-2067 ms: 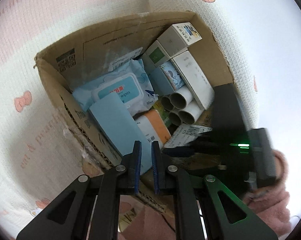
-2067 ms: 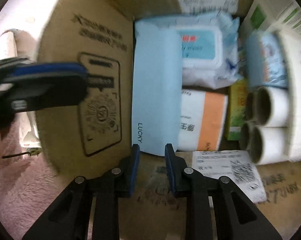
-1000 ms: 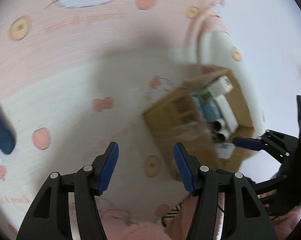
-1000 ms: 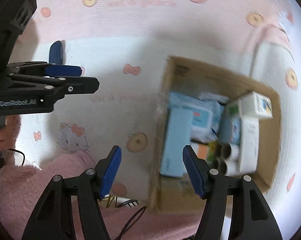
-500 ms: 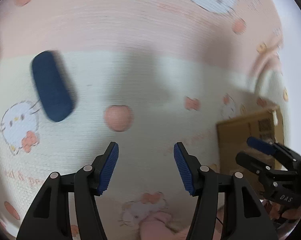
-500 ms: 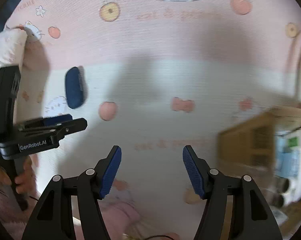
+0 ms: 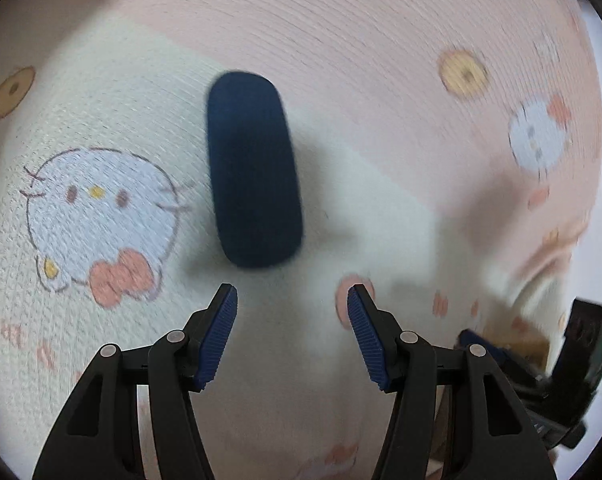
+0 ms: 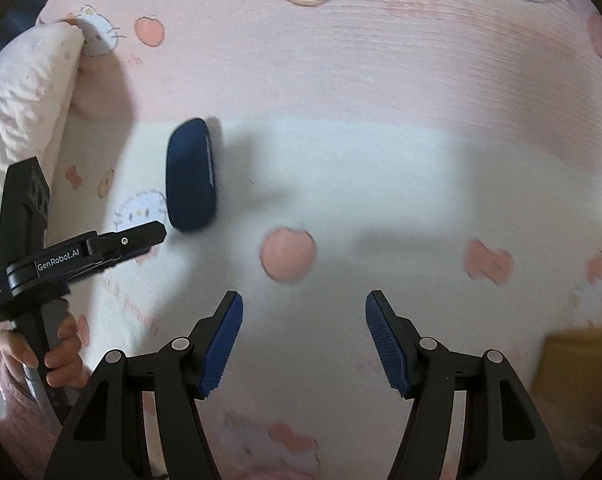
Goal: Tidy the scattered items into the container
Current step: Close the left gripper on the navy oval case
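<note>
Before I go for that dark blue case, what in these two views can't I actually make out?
- Dark blue case: motion-blurred in the left wrist view; what it holds can't be told.
- Cardboard box: cut off by the right wrist view's edge and blurred; contents hidden.
- Right hand-held gripper: in the left wrist view, mostly behind the left hand-held gripper and the rim.

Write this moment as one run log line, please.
left gripper: open, empty, facing navy case | right gripper: open, empty | navy case: lying on mat, not gripped | box: partly visible

Matt navy case [image 7: 253,168] on woven cloth mat [image 7: 381,80].
</note>
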`<state>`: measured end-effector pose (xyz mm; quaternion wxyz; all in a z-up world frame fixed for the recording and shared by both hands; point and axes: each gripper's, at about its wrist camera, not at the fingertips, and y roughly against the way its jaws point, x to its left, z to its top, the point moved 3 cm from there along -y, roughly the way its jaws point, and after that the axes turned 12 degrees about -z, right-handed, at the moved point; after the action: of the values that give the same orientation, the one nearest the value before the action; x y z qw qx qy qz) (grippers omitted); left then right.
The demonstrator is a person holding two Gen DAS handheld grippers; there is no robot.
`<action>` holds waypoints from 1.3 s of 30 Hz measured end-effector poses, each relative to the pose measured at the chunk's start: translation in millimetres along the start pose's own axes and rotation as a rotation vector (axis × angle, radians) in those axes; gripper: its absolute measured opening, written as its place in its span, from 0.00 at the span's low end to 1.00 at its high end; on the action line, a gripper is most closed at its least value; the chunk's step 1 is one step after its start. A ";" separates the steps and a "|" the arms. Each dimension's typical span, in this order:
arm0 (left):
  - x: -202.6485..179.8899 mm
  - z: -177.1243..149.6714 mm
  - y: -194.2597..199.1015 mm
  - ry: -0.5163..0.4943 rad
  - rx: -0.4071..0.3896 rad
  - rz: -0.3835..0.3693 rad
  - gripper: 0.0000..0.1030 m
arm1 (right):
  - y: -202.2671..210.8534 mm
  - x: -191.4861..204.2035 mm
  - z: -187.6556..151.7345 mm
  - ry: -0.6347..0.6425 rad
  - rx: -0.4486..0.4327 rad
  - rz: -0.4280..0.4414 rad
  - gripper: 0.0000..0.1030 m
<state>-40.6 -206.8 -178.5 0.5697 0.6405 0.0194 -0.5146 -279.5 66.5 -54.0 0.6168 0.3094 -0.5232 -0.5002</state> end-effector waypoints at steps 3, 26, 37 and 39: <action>13.5 10.1 -3.4 0.049 -0.025 -0.027 0.60 | -18.2 17.2 10.6 0.035 -0.014 0.028 0.60; 43.5 44.2 -21.2 0.061 -0.005 -0.101 0.30 | -99.7 120.1 49.8 0.176 -0.042 0.227 0.61; 40.1 44.8 -25.8 0.063 -0.004 -0.104 0.30 | -111.8 132.1 48.9 0.168 -0.109 0.228 0.59; 35.8 41.3 -31.4 0.058 0.010 -0.122 0.30 | -109.0 130.5 47.4 0.163 -0.102 0.206 0.59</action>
<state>-69.3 -246.9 -217.8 0.5335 0.6557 0.0724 -0.5294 -362.9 -83.2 -96.5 0.7204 0.2617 -0.4741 -0.4333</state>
